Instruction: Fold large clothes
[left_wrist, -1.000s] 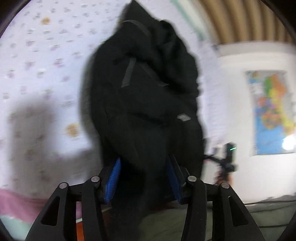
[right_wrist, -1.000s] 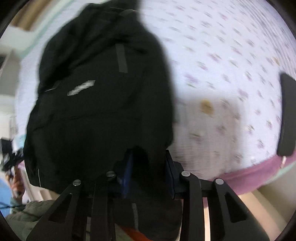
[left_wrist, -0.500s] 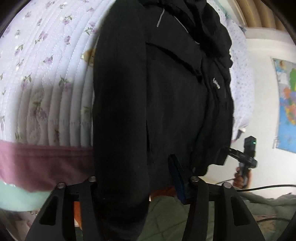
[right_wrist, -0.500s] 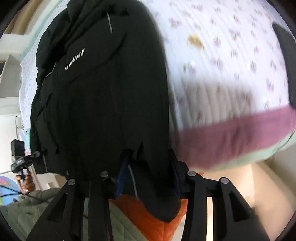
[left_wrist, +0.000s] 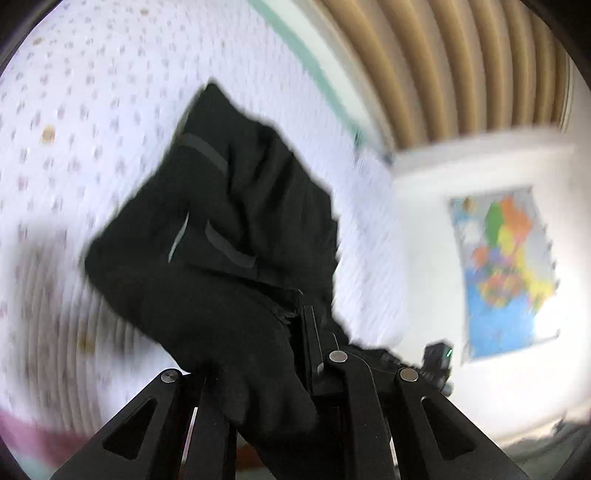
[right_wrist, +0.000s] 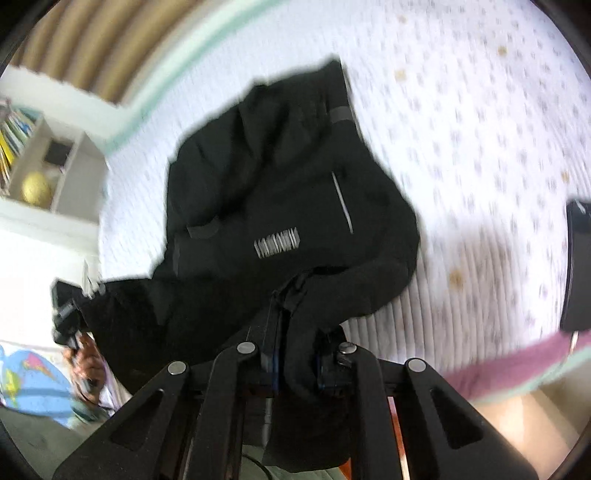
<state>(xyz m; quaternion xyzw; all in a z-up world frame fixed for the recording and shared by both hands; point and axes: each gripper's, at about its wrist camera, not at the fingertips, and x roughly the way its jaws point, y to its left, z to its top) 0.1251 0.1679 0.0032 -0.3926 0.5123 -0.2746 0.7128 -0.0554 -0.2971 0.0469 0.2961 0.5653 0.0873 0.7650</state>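
Note:
A large black jacket (left_wrist: 229, 229) with grey strips and a white chest logo lies bunched on a floral white bedspread (left_wrist: 74, 110). It also shows in the right wrist view (right_wrist: 288, 192). My left gripper (left_wrist: 266, 354) is shut on a fold of the jacket's black fabric, which drapes over and hides its fingers. My right gripper (right_wrist: 295, 354) is shut on another fold of the jacket near the hem; blue pads show beside the cloth. Both views are blurred by motion.
The bedspread (right_wrist: 480, 129) has a maroon band (right_wrist: 517, 362) along the near edge. A dark flat object (right_wrist: 578, 266) lies at the bed's right. A wall map (left_wrist: 506, 269), brown curtains (left_wrist: 443, 66) and a white shelf (right_wrist: 44, 166) lie beyond the bed.
Both grippers have swung forward over the bed with the jacket held. The jacket's lower part now folds up toward its top, and the views tilt up to show curtains and wall.

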